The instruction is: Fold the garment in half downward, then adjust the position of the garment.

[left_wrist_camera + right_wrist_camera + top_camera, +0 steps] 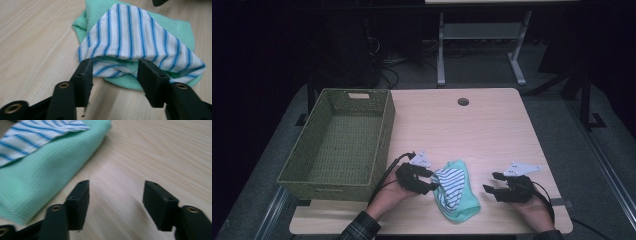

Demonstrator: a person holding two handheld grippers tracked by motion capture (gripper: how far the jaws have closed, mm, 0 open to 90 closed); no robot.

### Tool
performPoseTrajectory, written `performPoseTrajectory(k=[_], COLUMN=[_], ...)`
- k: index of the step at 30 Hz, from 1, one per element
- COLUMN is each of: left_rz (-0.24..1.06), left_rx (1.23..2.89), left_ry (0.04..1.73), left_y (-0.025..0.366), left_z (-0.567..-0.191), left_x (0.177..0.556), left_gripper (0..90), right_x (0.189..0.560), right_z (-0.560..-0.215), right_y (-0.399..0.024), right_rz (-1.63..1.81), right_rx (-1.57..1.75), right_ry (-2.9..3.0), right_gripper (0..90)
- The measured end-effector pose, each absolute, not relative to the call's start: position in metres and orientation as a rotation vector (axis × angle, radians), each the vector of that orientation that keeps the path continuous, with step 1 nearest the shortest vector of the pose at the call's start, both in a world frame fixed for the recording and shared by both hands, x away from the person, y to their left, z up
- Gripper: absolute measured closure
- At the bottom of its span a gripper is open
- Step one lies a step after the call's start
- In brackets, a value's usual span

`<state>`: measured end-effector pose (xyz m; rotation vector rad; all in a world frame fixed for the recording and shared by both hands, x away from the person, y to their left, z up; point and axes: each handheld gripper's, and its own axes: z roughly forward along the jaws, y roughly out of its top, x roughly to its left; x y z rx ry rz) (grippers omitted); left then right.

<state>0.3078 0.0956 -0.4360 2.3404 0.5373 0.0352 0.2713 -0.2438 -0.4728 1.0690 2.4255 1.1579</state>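
A mint-green knitted cloth (pixel 465 204) lies bunched near the table's front edge, with a white cloth with blue stripes (pixel 449 181) folded over it. My left gripper (pixel 432 180) sits at the pile's left side. In the left gripper view it (pixel 115 63) is open, and the striped cloth's (pixel 130 32) lower edge lies just beyond and between the jaws without being pinched. My right gripper (pixel 490 182) rests to the right of the pile, apart from it. In the right gripper view it (pixel 117 184) is open over bare wood, with the green cloth (pixel 42 177) to its left.
A woven olive-green basket (pixel 382 150) stands at the table's left, with nothing in it. The light wooden table (pixel 472 130) has a round cable hole (pixel 463 102) near its far edge. A desk frame and cables stand on the dark floor beyond.
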Motion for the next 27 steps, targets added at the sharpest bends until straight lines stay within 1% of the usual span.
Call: performPoseTrajectory(k=[2, 4, 6, 9, 14, 16, 23, 27], left_rz=[0.029, 0.027, 0.023, 0.029, 0.021, 0.023, 0.045, 0.029], left_rx=[2.349, 2.346, 2.345, 2.366, 2.392, 2.407, 2.448, 2.464], left_ry=[0.52, 0.51, 0.502, 0.47, 0.439, 0.419, 0.36, 0.35], left_y=[0.095, 0.093, 0.089, 0.084, 0.074, 0.07, 0.055, 0.045], left_z=[-0.433, -0.43, -0.427, -0.423, -0.42, -0.419, -0.416, -0.42], left_x=[0.307, 0.305, 0.303, 0.301, 0.299, 0.299, 0.298, 0.297], left_gripper=[40.3, 35.9, 31.4, 25.0, 17.5, 16.2, 14.2, 14.2], right_x=[0.274, 0.277, 0.279, 0.28, 0.281, 0.283, 0.283, 0.283], right_z=[-0.475, -0.478, -0.481, -0.481, -0.482, -0.482, -0.482, -0.482], right_y=[-0.249, -0.253, -0.255, -0.256, -0.253, -0.254, -0.254, -0.254], right_rz=[1.141, 1.108, 1.092, 1.085, 1.024, 1.031, 1.029, 1.028], right_rx=[1.106, 1.137, 1.156, 1.165, 1.144, 1.16, 1.161, 1.162], right_ry=[2.408, 2.394, 2.382, 2.359, 2.354, 2.363, 2.362, 2.363], right_gripper=[28.1, 23.1, 18.5, 13.9, 11.5, 10.8, 10.8, 10.7])
